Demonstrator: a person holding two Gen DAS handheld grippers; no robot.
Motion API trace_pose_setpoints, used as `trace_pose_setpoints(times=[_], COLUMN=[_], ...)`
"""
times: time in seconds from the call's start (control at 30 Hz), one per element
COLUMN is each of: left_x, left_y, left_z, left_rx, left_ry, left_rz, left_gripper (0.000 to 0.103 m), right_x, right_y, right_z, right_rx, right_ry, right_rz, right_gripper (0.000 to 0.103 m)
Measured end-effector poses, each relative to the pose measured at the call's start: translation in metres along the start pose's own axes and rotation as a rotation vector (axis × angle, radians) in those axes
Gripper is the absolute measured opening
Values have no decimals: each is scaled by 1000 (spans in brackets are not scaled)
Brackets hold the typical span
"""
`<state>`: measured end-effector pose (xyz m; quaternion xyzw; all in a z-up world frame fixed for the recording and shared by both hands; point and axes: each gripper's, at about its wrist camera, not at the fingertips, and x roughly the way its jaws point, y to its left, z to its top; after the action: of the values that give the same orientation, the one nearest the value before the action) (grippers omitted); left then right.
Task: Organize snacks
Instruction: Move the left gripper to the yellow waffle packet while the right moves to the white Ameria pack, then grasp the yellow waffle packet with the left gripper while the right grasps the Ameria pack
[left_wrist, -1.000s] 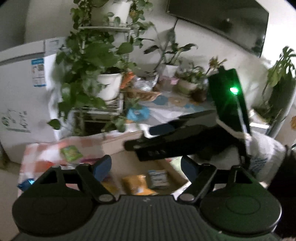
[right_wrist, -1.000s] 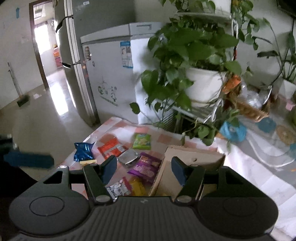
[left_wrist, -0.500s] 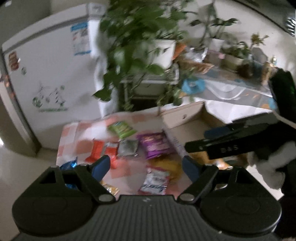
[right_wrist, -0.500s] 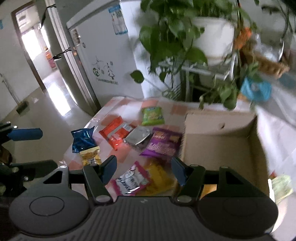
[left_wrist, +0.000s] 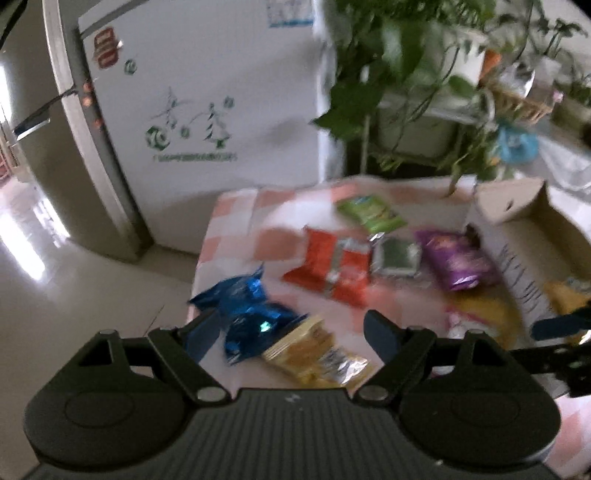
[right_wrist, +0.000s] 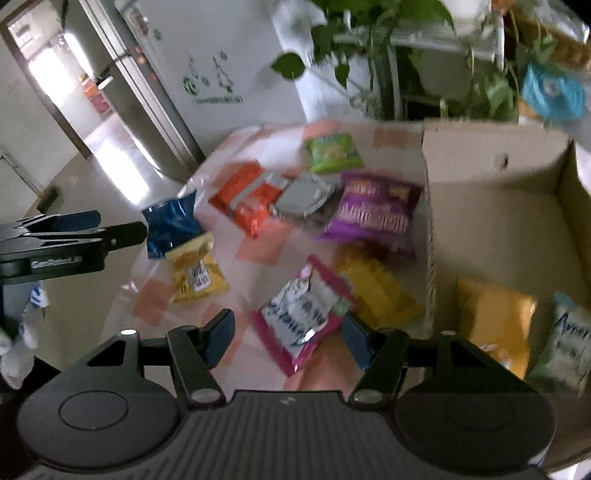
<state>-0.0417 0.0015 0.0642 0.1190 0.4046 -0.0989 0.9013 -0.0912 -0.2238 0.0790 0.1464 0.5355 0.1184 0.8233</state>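
Blue packet (left_wrist: 248, 318) between open left tool (left_wrist: 291, 338), pink-edged packet (right_wrist: 301, 314) between open right tool (right_wrist: 290, 334), neither gripped

a: which lettering can be read?

b: "genrobot.ai" is made out, in pale letters, on the side of the left tool (right_wrist: 142, 230) as seen from the right wrist view. on the pale green packet (right_wrist: 563, 341) in the cardboard box (right_wrist: 491, 155), a word starting "amer" is seen, the rest cut off.

a: and the white fridge (left_wrist: 207, 92)?

b: a line of green characters is printed under the tree drawings, but it is too blurred to be read. the same holds for the blue-edged label at its top and the red sticker.

a: the other snack packets?

b: printing is seen on the purple packet (right_wrist: 373, 210) and the pink-edged packet (right_wrist: 299, 314), yet none of it can be deciphered.
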Motion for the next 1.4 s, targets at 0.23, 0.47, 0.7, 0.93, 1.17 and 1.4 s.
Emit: trace_pose_setpoints(times=[0.23,0.47,0.7,0.93,1.17,1.4], left_x=[18,52,76,97,107,112], left_y=[-12,8,24,7,1,-1], left_z=[-24,-14,-5,-2,-8,-15], left_rx=[208,5,-216,-225,-199,-121], left_ry=[29,143,199,206,225,200], left_rz=[-40,-125,-144,-72,-31,-12], left_gripper=[85,85,84,85,85,84], right_x=[27,55,76,87,93,95], right_y=[3,3,8,20,25,29], right_z=[-6,0,9,15,17,17], right_rx=[107,248,336,311,252,133], right_ry=[58,78,63,46,45,52], right_rz=[-44,-123,-188,-255,-273,-301], right_gripper=[71,71,71,71,72,68])
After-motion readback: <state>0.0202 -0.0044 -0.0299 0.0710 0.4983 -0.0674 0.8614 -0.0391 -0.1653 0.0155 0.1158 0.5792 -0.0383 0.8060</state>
